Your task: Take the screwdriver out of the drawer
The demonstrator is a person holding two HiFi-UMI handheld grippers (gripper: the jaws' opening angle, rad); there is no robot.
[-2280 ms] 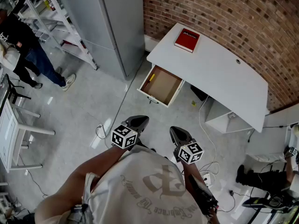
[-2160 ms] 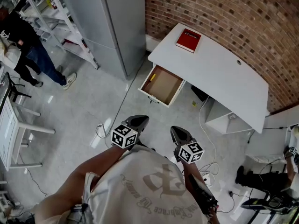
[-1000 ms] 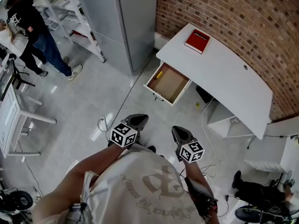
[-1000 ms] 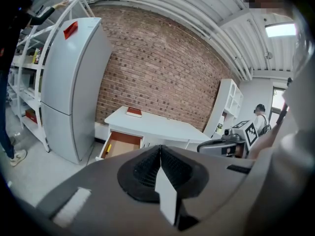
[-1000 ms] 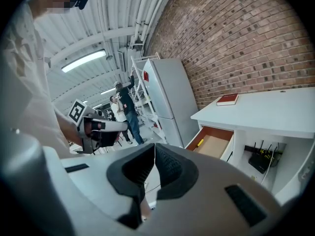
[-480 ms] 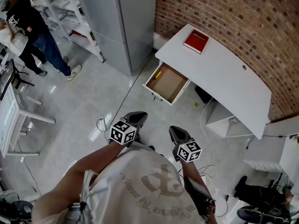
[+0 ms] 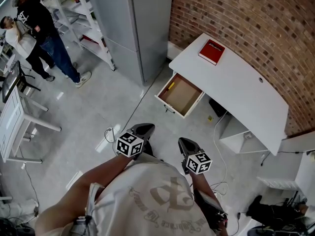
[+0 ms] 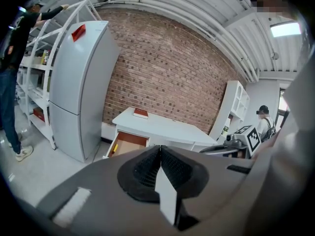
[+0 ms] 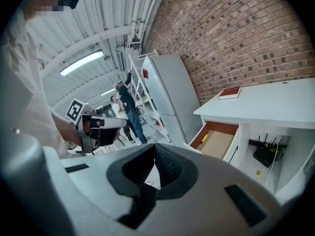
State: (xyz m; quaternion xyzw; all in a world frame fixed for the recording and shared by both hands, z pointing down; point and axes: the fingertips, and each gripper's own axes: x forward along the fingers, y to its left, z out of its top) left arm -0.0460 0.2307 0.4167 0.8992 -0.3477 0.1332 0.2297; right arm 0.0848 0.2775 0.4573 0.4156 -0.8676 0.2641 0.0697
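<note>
We hold our left tool (image 7: 143,128) and right tool (image 7: 185,142) closed and empty, well apart from the open wooden drawer (image 7: 170,107) where the yellow-handled screwdriver (image 7: 170,86) lies.

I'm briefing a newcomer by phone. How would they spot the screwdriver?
Find the white desk against the brick wall; its drawer stands open at the end nearer the grey fridge. The screwdriver lies inside along the fridge-side wall, the only yellow thing there.
</note>
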